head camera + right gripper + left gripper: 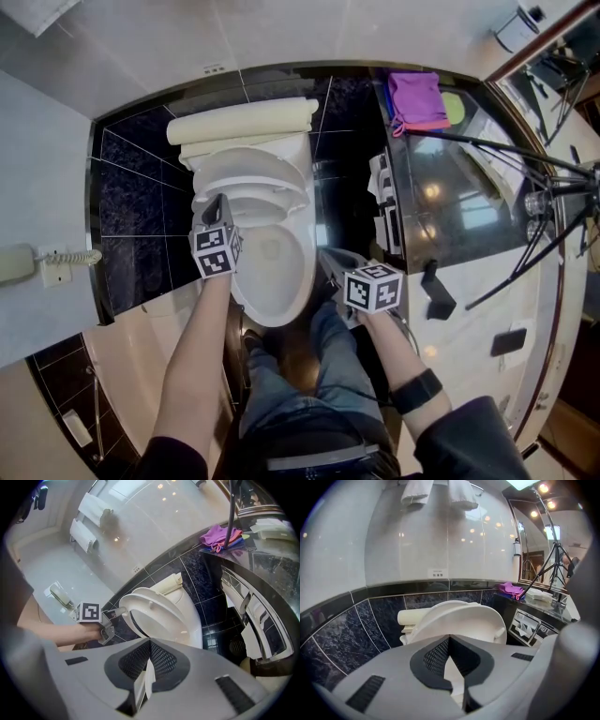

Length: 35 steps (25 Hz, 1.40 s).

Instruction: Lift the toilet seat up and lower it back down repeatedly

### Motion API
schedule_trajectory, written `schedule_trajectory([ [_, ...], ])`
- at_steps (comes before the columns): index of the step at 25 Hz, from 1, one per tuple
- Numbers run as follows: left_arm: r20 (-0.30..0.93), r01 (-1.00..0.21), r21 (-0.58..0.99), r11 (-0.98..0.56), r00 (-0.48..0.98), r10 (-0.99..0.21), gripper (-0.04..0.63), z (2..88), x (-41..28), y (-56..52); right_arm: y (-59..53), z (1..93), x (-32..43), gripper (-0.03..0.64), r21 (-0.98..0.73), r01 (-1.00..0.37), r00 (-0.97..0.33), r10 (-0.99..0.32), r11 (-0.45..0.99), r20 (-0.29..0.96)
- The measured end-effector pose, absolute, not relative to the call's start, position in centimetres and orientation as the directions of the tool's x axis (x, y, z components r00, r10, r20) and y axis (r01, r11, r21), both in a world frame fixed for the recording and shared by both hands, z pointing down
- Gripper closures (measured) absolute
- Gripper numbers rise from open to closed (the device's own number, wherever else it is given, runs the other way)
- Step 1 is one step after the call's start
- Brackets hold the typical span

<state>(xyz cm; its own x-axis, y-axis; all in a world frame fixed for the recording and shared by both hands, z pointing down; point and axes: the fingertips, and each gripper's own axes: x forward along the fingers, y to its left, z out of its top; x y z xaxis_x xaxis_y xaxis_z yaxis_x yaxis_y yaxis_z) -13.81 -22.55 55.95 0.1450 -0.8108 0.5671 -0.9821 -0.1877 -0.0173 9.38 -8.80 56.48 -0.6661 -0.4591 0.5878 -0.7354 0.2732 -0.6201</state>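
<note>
The white toilet seat (251, 174) stands half raised over the bowl (278, 274), tilted back toward the cream tank top (242, 122). My left gripper (220, 202) is at the seat's front rim with its jaws shut. In the right gripper view its tips (118, 613) touch the rim's edge. In the left gripper view the seat (461, 620) lies just beyond the closed tips (449, 638), with nothing between them. My right gripper (327, 259) hangs shut and empty to the right of the bowl, apart from the seat (154, 616). Its pads meet (150, 642).
A dark counter (469, 202) runs along the right with a purple cloth (417, 101) and a tripod's legs (511, 150) over it. Paper holders (382, 202) face the toilet. A wall phone (28, 263) hangs at the left. The person's legs (319, 375) stand before the bowl.
</note>
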Motion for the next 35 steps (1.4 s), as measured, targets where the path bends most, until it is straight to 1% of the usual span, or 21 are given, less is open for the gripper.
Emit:
schedule_trajectory([
  [7,0.576,-0.982,-0.016,-0.188,0.144,-0.804,0.595,55.9,-14.1,-21.8,-9.9,56.3,9.2,0.601,-0.625,-0.731,-0.67,-0.462,0.274,0.581],
  [15,0.582,-0.974,-0.007,-0.228,0.181,-0.793,0.595,53.7,-14.0,-17.4,-9.5,54.8,7.9,0.601,-0.599,-0.741,-0.662,-0.478,0.303,0.577],
  [20,0.564,-0.964,0.017,-0.267,0.23,-0.793,0.595,50.1,-13.9,-13.5,-9.1,52.2,7.5,0.601,-0.533,-0.774,-0.63,-0.509,0.343,0.587],
  [26,0.538,-0.948,0.021,-0.319,0.279,-0.795,0.595,45.1,-14.8,-8.2,-6.5,48.5,7.4,0.6,-0.406,-0.826,-0.564,-0.558,0.391,0.609],
  [29,0.525,-0.935,-0.009,-0.353,0.296,-0.798,0.595,42.9,-15.4,-5.5,-4.7,46.7,7.9,0.6,-0.375,-0.844,-0.536,-0.597,0.384,0.597],
  [35,0.471,-0.93,0.009,-0.368,0.329,-0.819,0.595,39.4,-16.9,-1.5,-1.9,43.9,8.6,0.6,-0.316,-0.872,-0.49,-0.642,0.374,0.59],
])
